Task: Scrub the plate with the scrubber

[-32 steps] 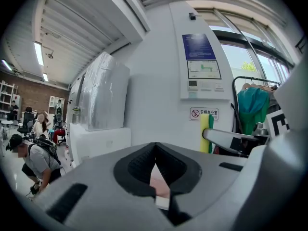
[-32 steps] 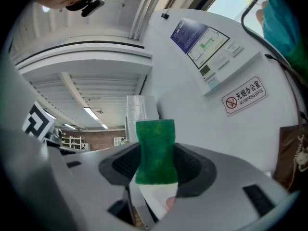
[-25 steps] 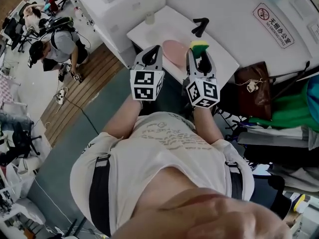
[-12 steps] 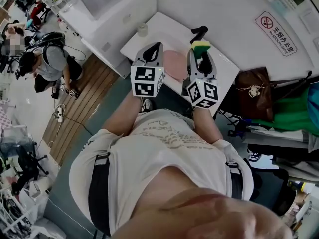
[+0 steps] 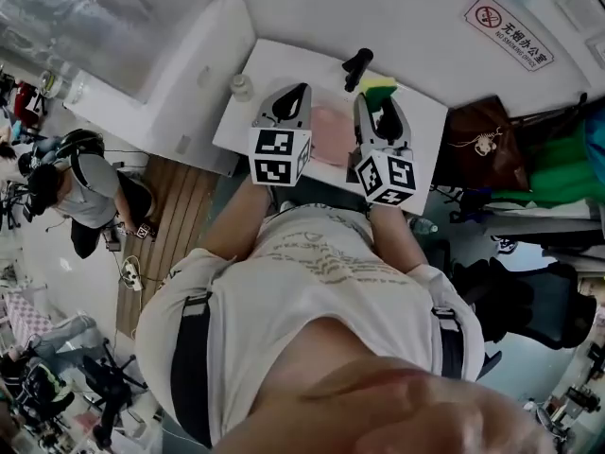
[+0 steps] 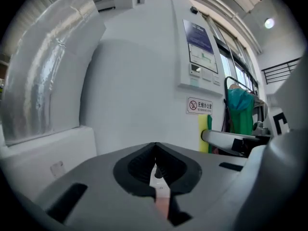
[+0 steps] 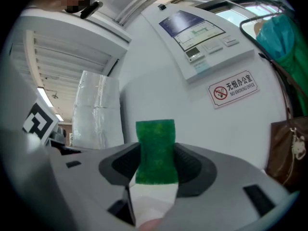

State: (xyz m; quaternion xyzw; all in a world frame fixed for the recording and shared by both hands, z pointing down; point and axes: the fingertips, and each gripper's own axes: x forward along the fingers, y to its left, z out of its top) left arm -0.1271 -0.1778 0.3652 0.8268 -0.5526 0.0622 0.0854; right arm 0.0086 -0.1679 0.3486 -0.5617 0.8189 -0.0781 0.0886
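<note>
a small jar (image 5: 241, 86) stands on the white counter (image 5: 284, 64), off to the left of the left gripper (image 5: 295, 95), whose jaws are pressed together at their tips; a thin pink sliver shows through the gap behind them. the pink plate (image 5: 331, 132) lies flat on the counter just right of those jaws, between the two grippers. a black object (image 5: 356, 67) sits on the counter beyond the plate, ahead of both pairs of jaws. the right gripper (image 5: 382, 112) has its jaws clamped on the scrubber (image 7: 155, 150), its green face sticking up past the tips. a no-smoking sign (image 5: 509, 32) hangs on the wall ahead of these jaws, to their right.
</note>
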